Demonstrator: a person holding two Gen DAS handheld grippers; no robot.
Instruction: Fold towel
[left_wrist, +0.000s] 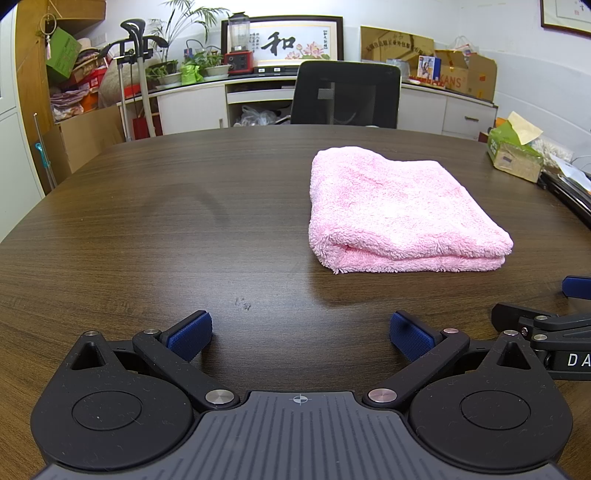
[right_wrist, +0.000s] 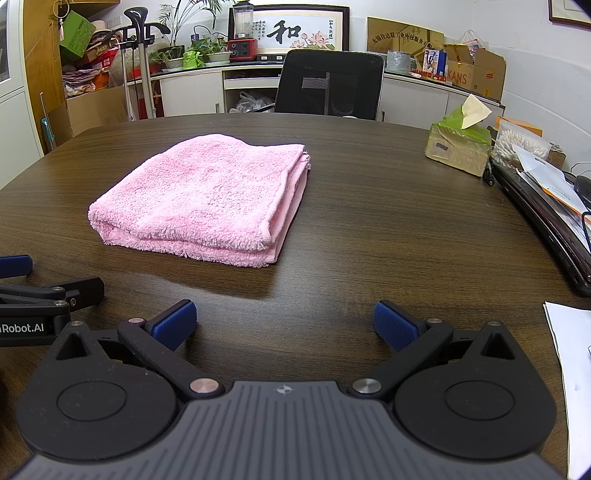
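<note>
A pink fluffy towel (left_wrist: 399, 210) lies folded into a thick rectangle on the dark wooden table (left_wrist: 147, 229). It also shows in the right wrist view (right_wrist: 207, 199), with its layered edges facing right and front. My left gripper (left_wrist: 300, 334) is open and empty, low over the table, short of the towel and to its left. My right gripper (right_wrist: 284, 325) is open and empty, short of the towel and to its right. Each gripper shows at the edge of the other's view.
A green tissue box (right_wrist: 458, 144) stands at the table's right side, with a black laptop and papers (right_wrist: 546, 206) beside it. A sheet of paper (right_wrist: 569, 369) lies at the near right. A black office chair (right_wrist: 328, 85) stands behind the table.
</note>
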